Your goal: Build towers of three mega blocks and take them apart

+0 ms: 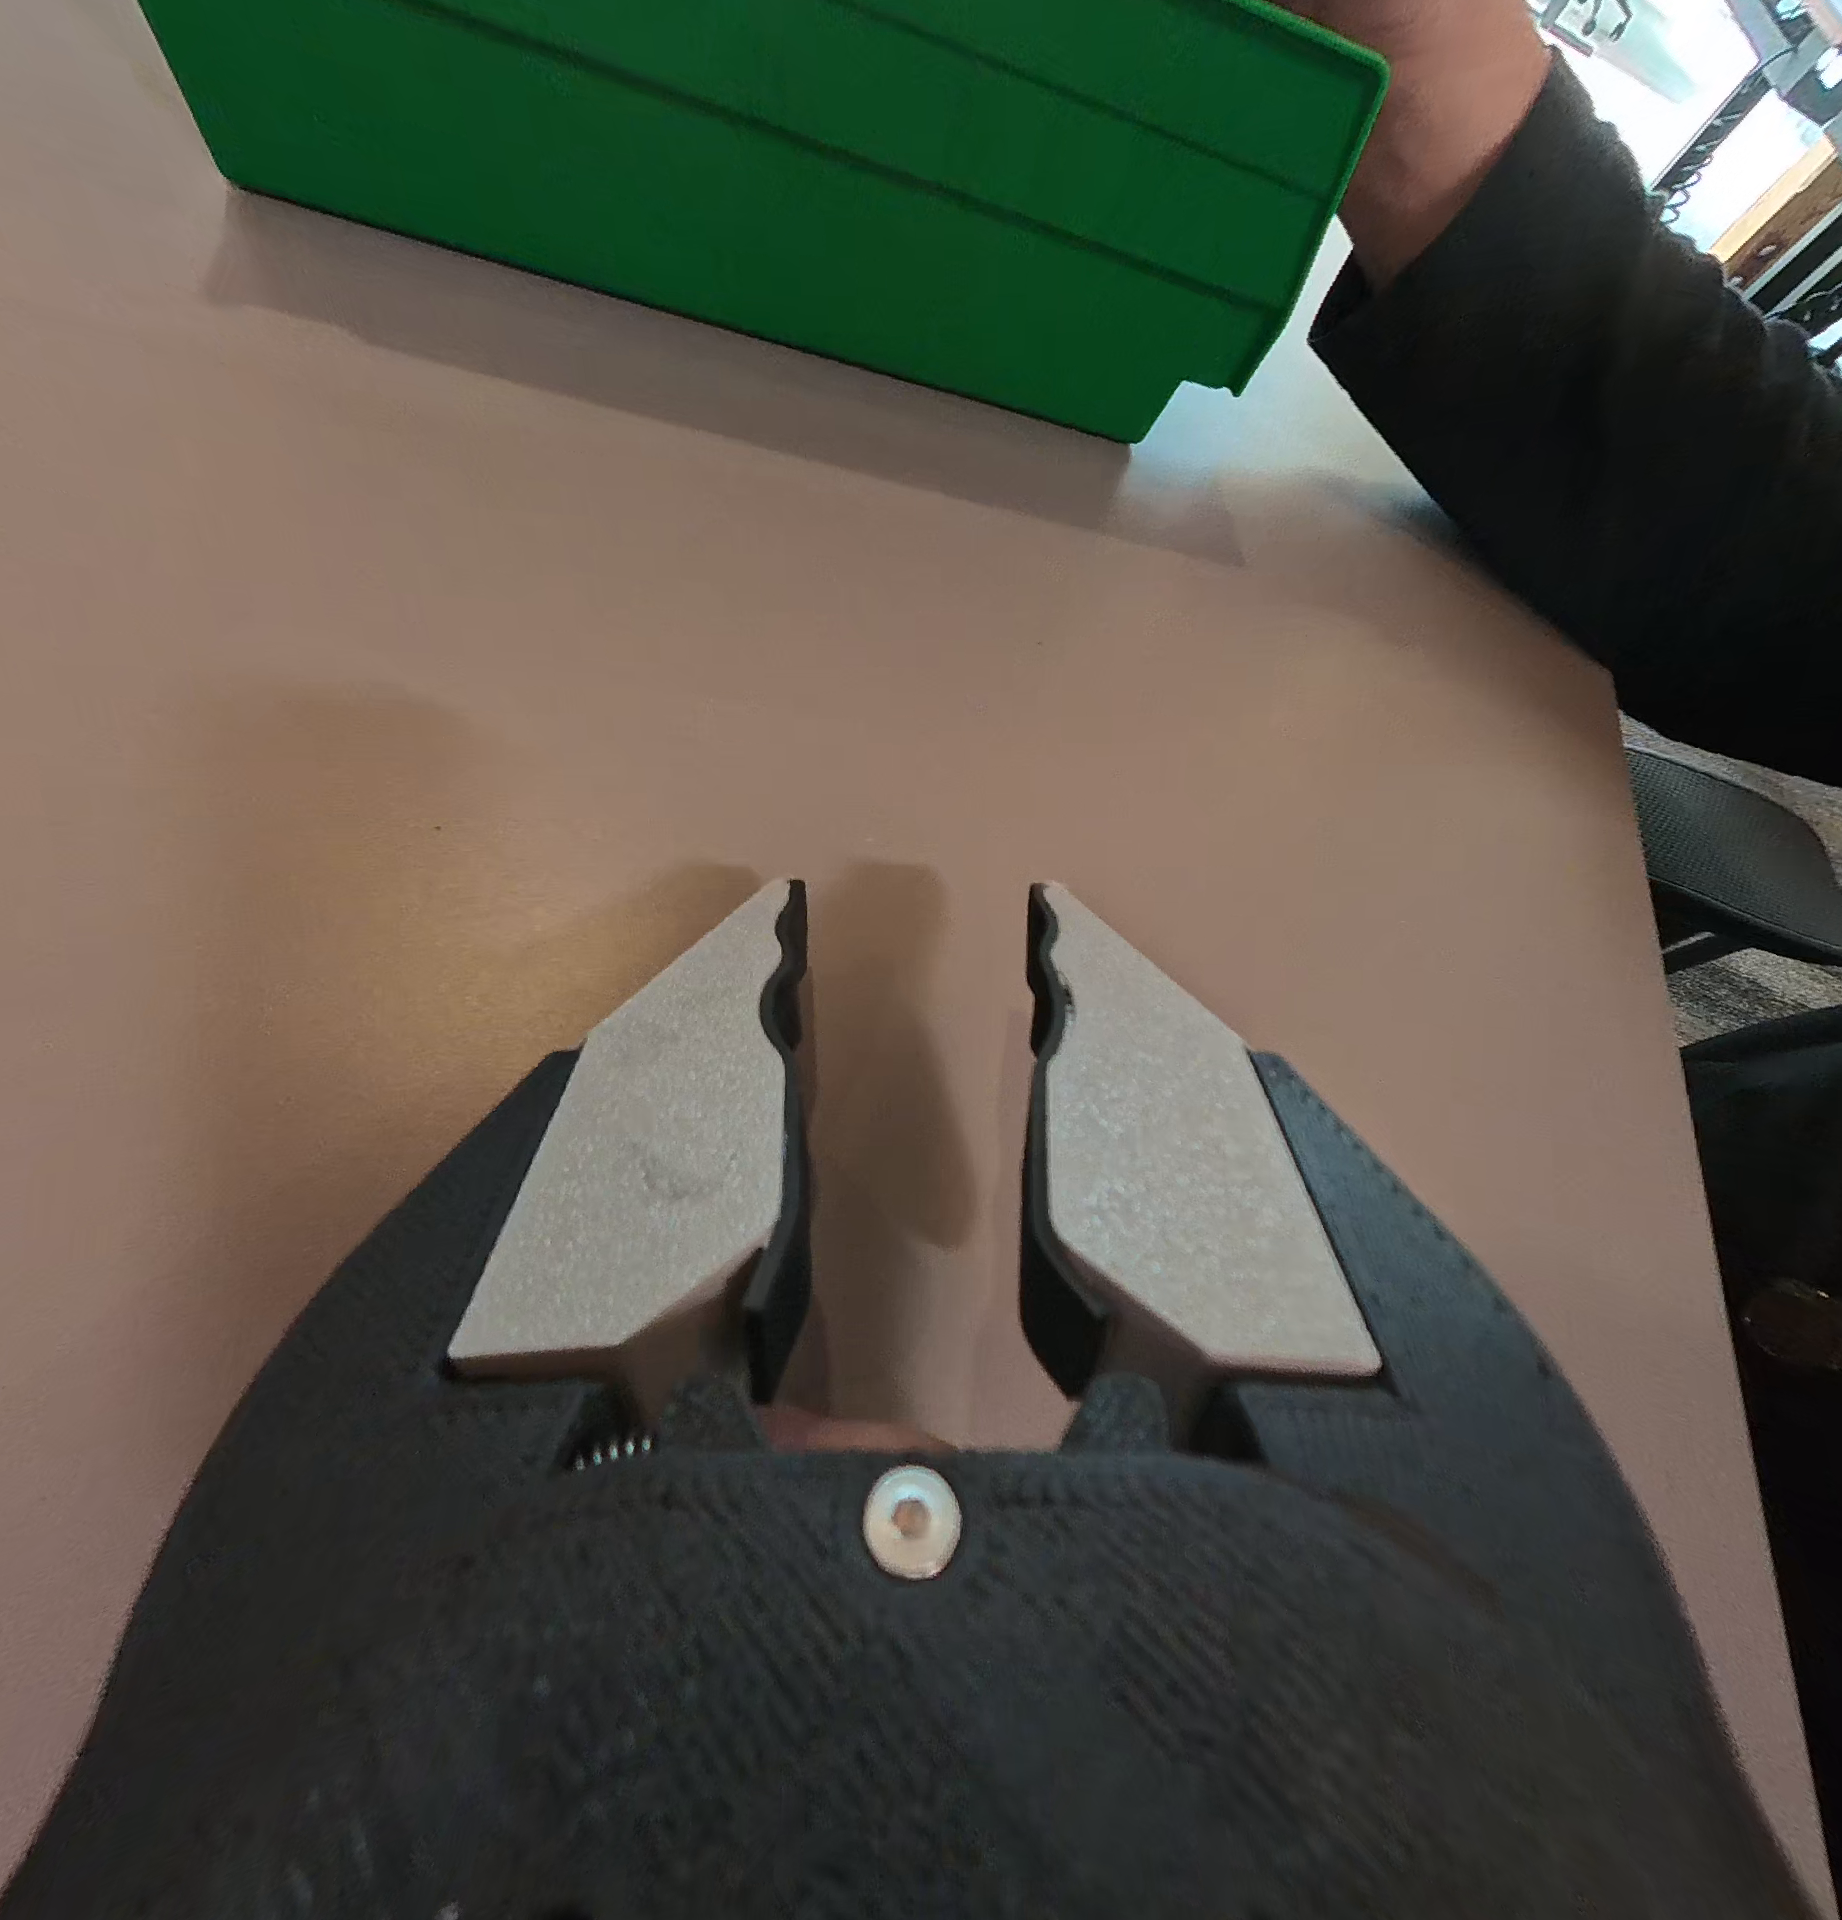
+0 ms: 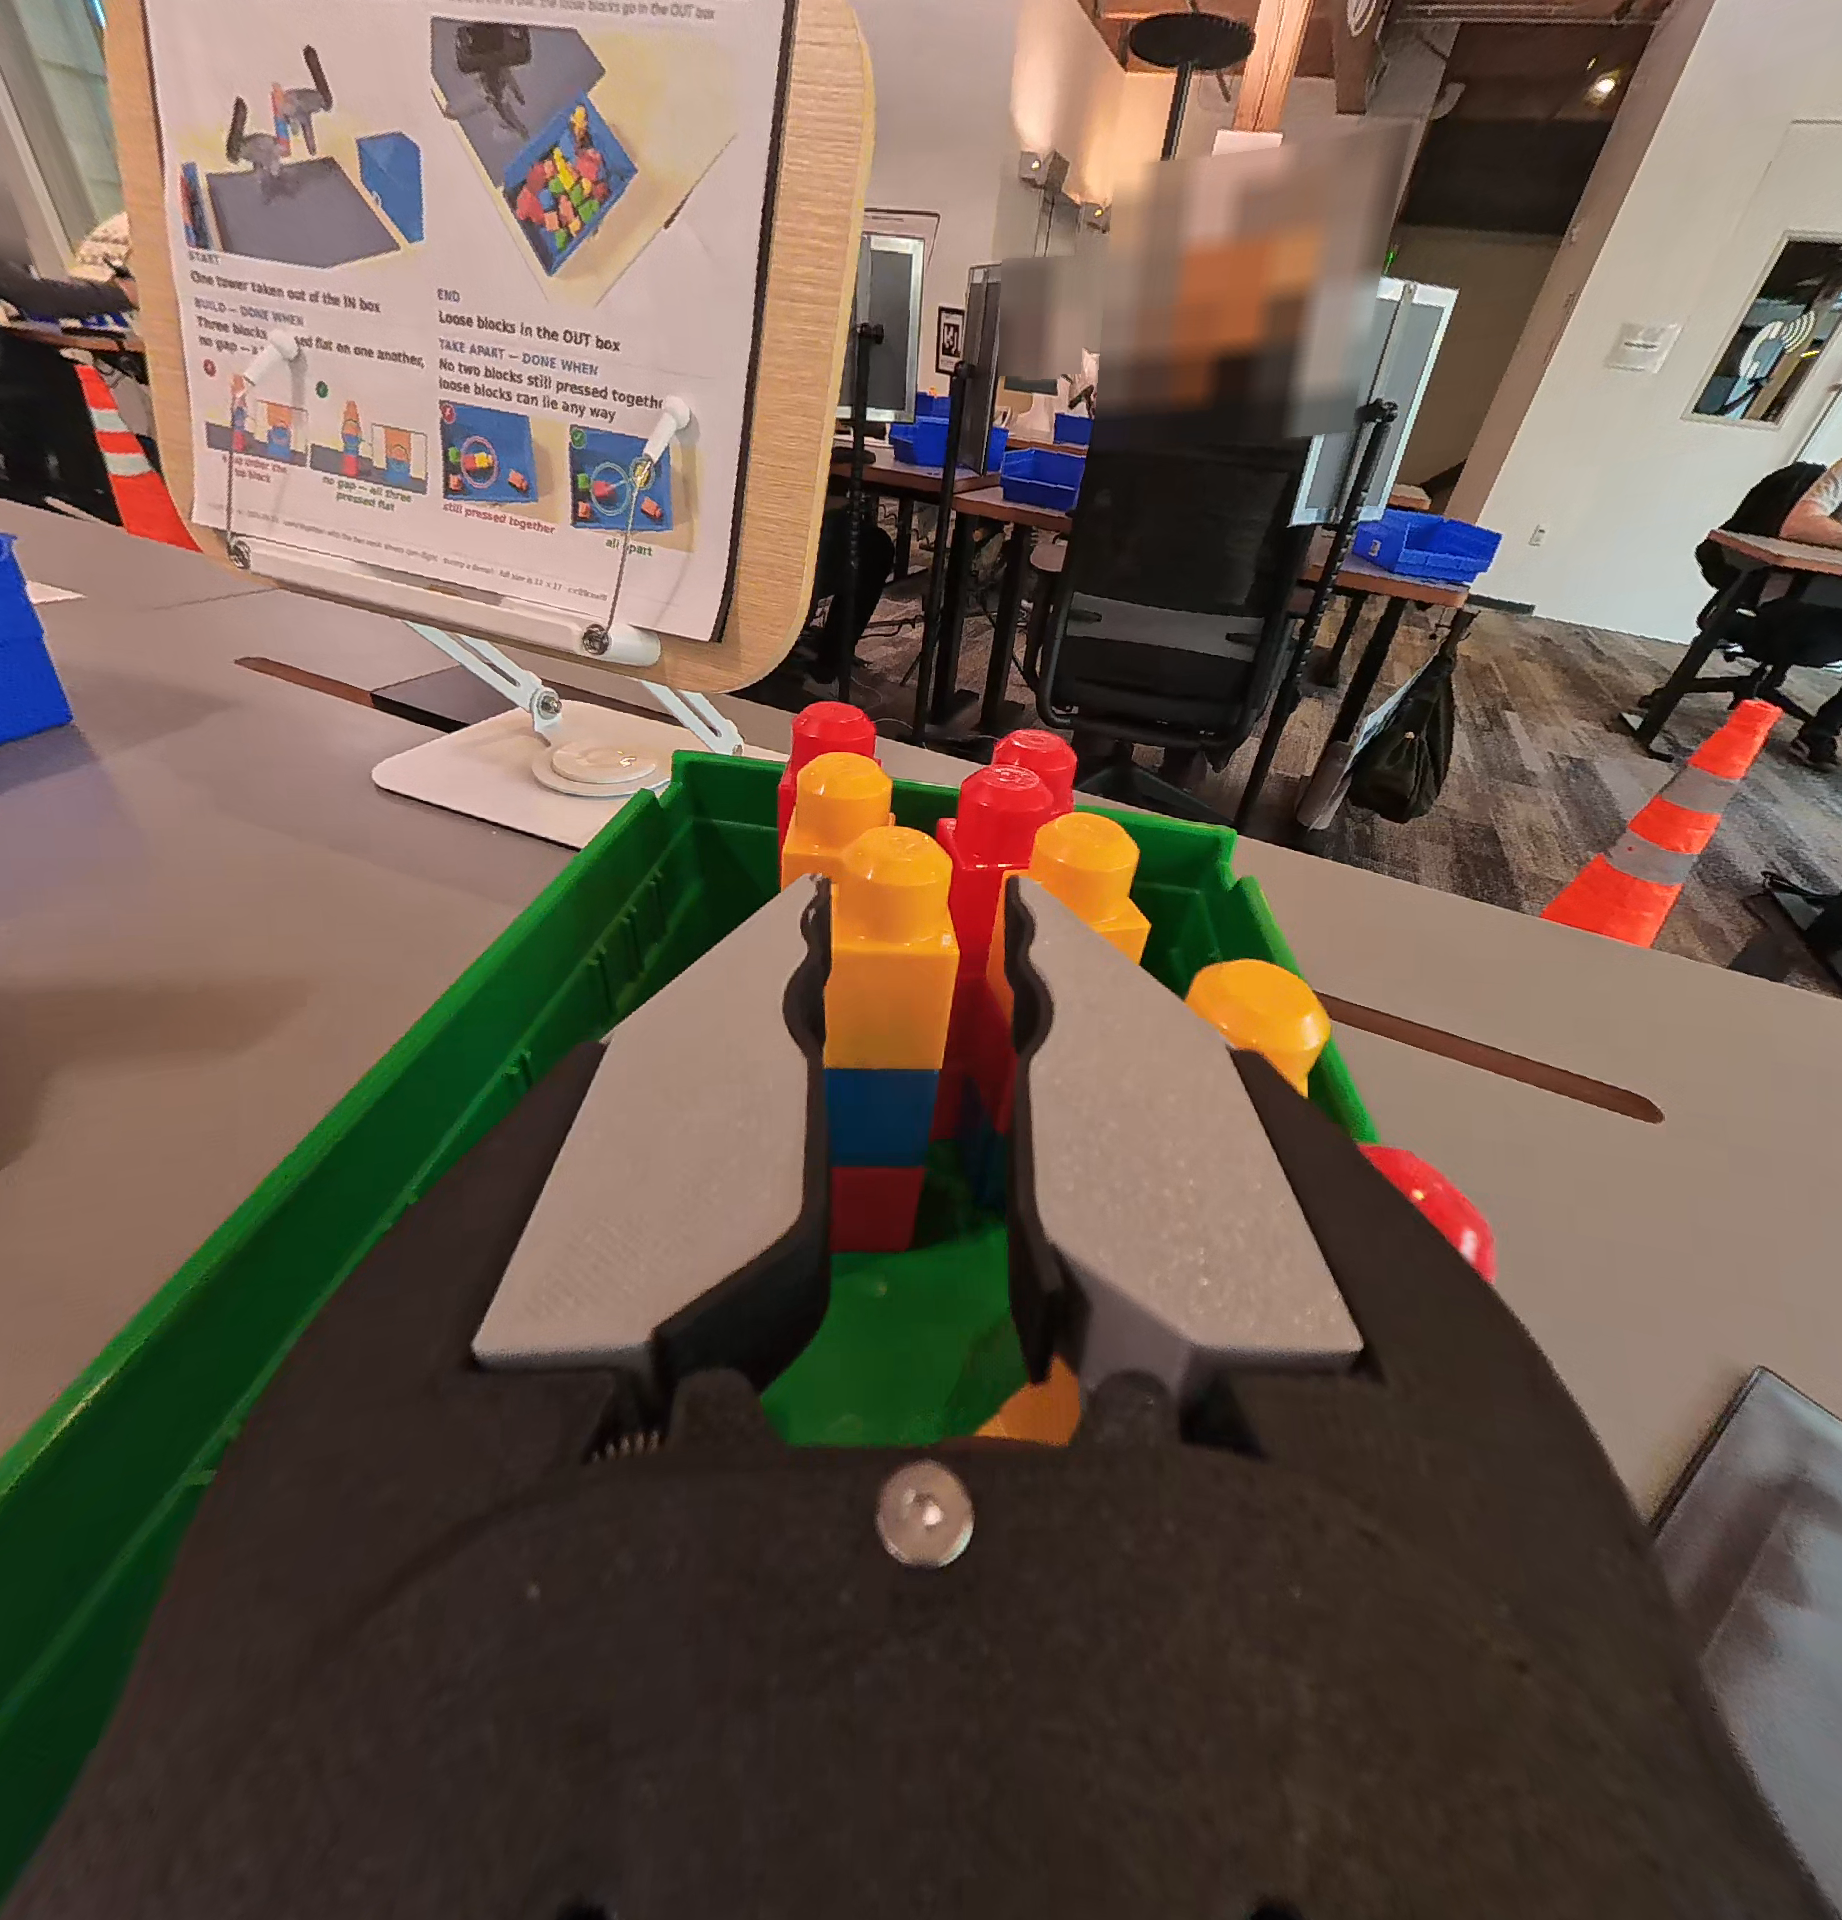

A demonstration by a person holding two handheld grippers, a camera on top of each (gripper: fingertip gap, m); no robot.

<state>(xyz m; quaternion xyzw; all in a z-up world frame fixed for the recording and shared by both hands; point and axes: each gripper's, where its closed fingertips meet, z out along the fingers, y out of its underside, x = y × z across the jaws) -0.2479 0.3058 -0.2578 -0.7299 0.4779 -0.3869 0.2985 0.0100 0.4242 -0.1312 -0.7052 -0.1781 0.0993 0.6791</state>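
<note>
My right gripper (image 2: 909, 894) reaches into a green bin (image 2: 543, 935) that holds several upright block towers. Its open jaws straddle the nearest tower (image 2: 886, 1039), which is yellow over blue over red; the left finger looks close against it, and a gap shows on the right. Red-topped (image 2: 1005, 821) and yellow-topped (image 2: 1088, 873) towers stand right behind it. My left gripper (image 1: 917, 894) is open and empty, low over bare table. The same green bin (image 1: 792, 208) shows from outside ahead of it, with a person's sleeved arm (image 1: 1623, 416) reaching over its right end.
An instruction sheet on a white stand (image 2: 481, 312) is behind the bin. A blue bin (image 2: 3, 644) sits far left and a dark mat (image 2: 1779, 1558) at the near right. The table's edge (image 1: 1644, 935) runs along the right of the left wrist view. The left gripper's tips are roughly 30 cm from the right gripper's.
</note>
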